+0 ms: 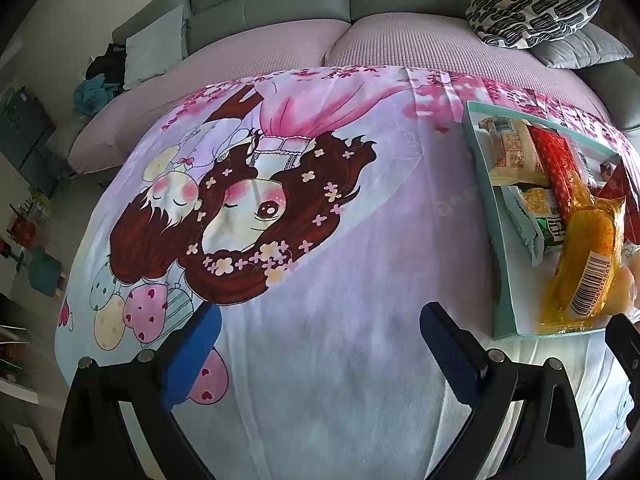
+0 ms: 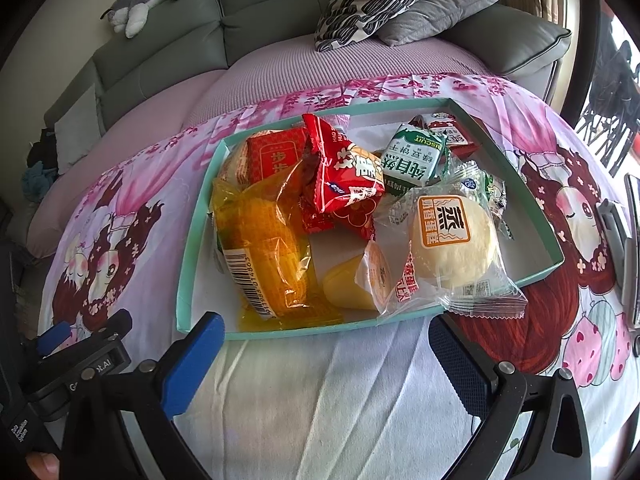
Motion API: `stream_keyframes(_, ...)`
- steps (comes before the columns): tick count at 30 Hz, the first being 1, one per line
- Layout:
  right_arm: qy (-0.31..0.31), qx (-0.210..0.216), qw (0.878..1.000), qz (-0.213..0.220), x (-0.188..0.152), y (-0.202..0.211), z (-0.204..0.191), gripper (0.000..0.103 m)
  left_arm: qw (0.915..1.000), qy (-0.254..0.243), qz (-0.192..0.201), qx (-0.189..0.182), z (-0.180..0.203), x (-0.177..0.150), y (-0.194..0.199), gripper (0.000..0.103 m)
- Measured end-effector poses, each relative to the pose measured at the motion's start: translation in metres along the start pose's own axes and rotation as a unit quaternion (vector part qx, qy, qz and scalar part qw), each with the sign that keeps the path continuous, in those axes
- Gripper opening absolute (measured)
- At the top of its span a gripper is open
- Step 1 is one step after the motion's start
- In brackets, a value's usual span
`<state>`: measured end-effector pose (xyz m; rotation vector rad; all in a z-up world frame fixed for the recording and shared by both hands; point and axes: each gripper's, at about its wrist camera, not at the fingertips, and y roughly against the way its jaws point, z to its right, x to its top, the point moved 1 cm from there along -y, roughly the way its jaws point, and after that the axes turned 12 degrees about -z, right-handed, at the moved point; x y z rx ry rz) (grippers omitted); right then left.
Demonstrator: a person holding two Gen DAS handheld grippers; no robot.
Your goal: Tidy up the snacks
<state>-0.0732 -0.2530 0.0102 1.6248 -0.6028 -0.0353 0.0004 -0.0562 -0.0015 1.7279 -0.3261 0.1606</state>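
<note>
Bare cloth (image 1: 328,320) left of tray (image 2: 188,280): free passage; packets crowd tray, overhang near rim, esp. bun pack (image 2: 456,240).

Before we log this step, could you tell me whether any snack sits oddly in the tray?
Yes: the clear-wrapped round cake overhangs the teal tray's near rim onto the cloth, and the orange packet's edge also laps over it.

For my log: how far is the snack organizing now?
Seemingly nearly done: the snacks, such as the orange packet and steamed cake, lie inside the teal box. Nothing is in hand; left gripper and right gripper have open, empty jaws. No loose snacks show on the cloth.
</note>
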Motion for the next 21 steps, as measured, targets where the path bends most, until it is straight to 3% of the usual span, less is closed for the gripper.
stream_keyframes(21,-0.006,-0.001,1.0,-0.001,0.0004,-0.0006,0.0023,0.103,0.9999,-0.004,0.006,0.011,0.0023,-0.0001,0.002,0.1)
